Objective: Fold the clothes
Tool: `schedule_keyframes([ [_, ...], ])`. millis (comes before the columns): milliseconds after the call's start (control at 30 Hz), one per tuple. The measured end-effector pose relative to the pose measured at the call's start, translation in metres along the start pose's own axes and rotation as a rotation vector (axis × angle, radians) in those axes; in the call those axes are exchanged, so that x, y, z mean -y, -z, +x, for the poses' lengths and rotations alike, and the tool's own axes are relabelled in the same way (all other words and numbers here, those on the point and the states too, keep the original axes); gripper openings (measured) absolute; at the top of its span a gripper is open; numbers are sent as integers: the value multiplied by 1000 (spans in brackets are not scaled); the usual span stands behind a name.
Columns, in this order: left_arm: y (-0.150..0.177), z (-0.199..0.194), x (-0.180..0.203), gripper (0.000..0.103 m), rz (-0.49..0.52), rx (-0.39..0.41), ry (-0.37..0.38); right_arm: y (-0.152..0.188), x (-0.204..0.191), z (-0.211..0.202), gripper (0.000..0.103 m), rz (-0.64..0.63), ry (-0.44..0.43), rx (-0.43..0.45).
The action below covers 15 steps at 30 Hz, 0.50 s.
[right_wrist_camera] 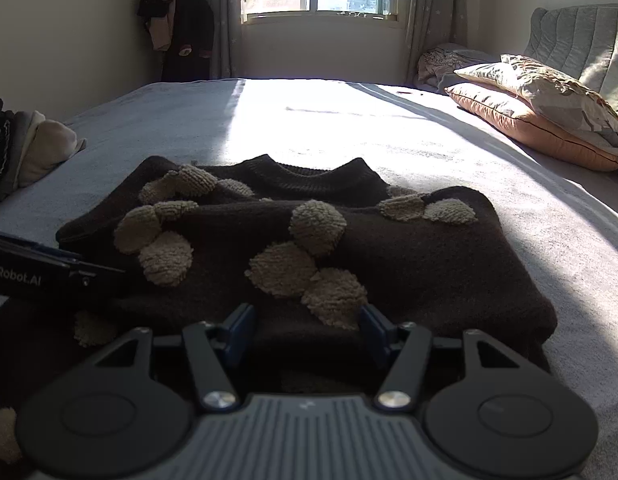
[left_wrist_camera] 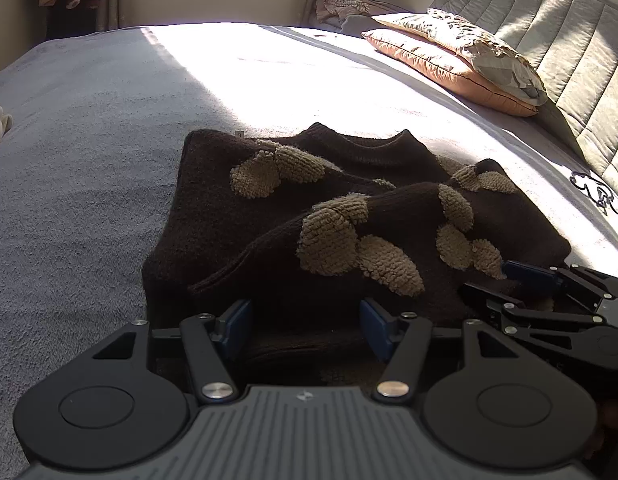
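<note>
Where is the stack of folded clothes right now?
In the right wrist view, the folded clothes sit at the far left edge of the bed, left of the brown sweater.

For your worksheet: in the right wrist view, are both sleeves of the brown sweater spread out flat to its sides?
No: the brown sweater lies on the bed with its sleeves folded across its front.

The dark sweater's [right_wrist_camera: 389,248] near hem is hidden behind the right tool [right_wrist_camera: 305,330]; folded clothes [right_wrist_camera: 25,148] left of the sweater are cut off.
</note>
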<state>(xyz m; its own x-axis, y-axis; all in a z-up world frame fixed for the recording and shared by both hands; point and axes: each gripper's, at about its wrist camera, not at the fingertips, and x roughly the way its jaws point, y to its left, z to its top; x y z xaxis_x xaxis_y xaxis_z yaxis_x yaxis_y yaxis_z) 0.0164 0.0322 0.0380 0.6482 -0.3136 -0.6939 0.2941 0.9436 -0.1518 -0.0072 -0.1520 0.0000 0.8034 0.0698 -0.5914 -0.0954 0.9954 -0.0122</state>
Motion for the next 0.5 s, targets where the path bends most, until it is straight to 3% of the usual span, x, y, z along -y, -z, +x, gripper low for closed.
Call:
schedule_keyframes([
  [100,-1,0,-2,63,-19,-6,6,-20,-3,-7,60,-8,-12,17],
  [200,-3,0,-5,63,-42,-13,17,-46,0,-4,60,57,-76,82],
  [400,-4,1,-12,62,-78,-19,47,-65,-15,68,61,-4,-115,-104],
  [500,-4,2,-13,62,-89,-21,52,-56,-26,75,64,-49,-70,-86],
])
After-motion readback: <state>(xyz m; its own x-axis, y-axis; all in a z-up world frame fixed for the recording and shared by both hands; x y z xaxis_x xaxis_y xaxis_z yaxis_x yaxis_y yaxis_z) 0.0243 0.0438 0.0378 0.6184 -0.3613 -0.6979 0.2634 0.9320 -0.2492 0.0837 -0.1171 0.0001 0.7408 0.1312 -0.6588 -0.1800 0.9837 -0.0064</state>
